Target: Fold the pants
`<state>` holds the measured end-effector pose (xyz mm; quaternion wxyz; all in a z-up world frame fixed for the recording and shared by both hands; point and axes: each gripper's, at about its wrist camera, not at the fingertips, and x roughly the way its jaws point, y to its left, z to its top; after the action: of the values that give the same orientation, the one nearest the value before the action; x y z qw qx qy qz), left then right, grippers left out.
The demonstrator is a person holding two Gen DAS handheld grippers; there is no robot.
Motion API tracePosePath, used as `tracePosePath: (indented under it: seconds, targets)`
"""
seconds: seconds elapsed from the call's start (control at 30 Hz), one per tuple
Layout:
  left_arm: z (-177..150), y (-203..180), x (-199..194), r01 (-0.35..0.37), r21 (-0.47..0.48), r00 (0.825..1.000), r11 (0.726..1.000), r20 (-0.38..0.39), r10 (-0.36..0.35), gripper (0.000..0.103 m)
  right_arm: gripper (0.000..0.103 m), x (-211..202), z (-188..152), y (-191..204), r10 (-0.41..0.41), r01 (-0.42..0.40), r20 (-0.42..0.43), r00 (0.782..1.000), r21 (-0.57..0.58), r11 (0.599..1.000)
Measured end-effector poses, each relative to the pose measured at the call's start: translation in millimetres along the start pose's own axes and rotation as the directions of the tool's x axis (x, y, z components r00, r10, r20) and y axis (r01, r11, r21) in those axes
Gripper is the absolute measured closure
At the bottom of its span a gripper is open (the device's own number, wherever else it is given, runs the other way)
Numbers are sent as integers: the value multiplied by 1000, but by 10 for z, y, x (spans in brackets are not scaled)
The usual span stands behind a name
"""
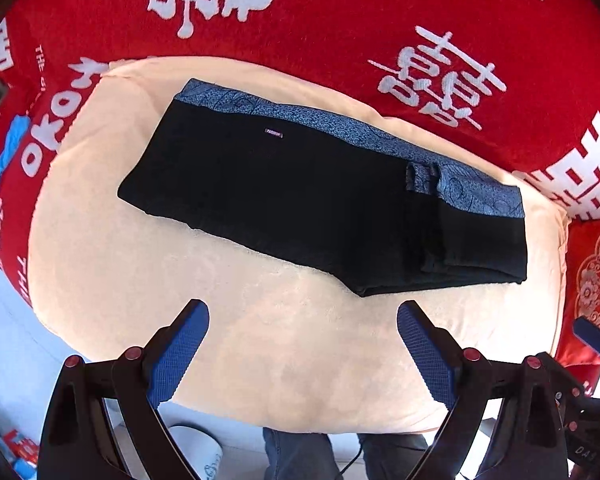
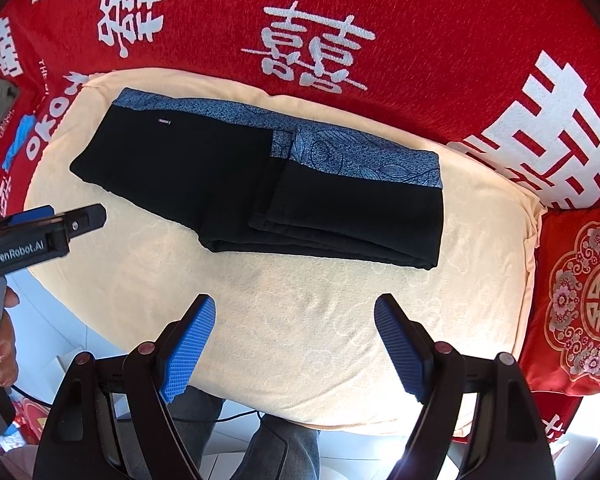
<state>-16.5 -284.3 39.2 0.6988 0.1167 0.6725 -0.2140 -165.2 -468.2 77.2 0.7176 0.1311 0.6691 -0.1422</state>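
Note:
Black pants (image 1: 300,196) with a blue patterned waistband (image 1: 340,128) lie folded into a flat oblong on a cream towel (image 1: 280,344). The same pants (image 2: 236,196) show in the right wrist view, a folded layer on their right half. My left gripper (image 1: 302,320) hangs open above the bare towel, just short of the pants' near edge, nothing between its blue pads. My right gripper (image 2: 294,316) is open too, over the towel in front of the pants, holding nothing. The left gripper (image 2: 80,220) also juts in from the left edge, near the pants' left end.
The cream towel (image 2: 300,380) lies on a red bedcover (image 2: 380,8) with white characters. A red embroidered cushion (image 2: 580,300) sits at the right. A person's legs in jeans (image 1: 300,456) and a pale floor show below the bed's near edge. A hand (image 2: 4,340) holds the left tool.

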Motion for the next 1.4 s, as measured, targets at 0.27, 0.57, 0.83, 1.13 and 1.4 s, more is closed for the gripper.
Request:
tracePosePath:
  seconds: [0.27, 0.57, 0.83, 1.13, 1.4]
  targets:
    - [143, 419, 375, 88, -144, 996, 986, -8, -90, 7, 18, 402, 67, -32, 89, -89, 6, 996, 36, 995]
    - [325, 894, 816, 88, -235, 996, 968, 30, -83, 7, 18, 1183, 425, 12, 102, -103, 28, 994, 6, 995]
    - [466, 1016, 1150, 48, -236, 998, 971, 45, -38, 7, 65, 1712, 651, 33, 45, -44, 23, 999, -22, 999]
    - [440, 1016, 1320, 42, -231, 999, 972, 8, -41, 7, 71, 1611, 460, 89, 57, -55, 26, 998, -71, 996]
    - [412, 1352, 1092, 128, -315, 990, 940, 96, -103, 7, 50, 1245, 601, 520, 302, -296, 66, 951, -80, 952]
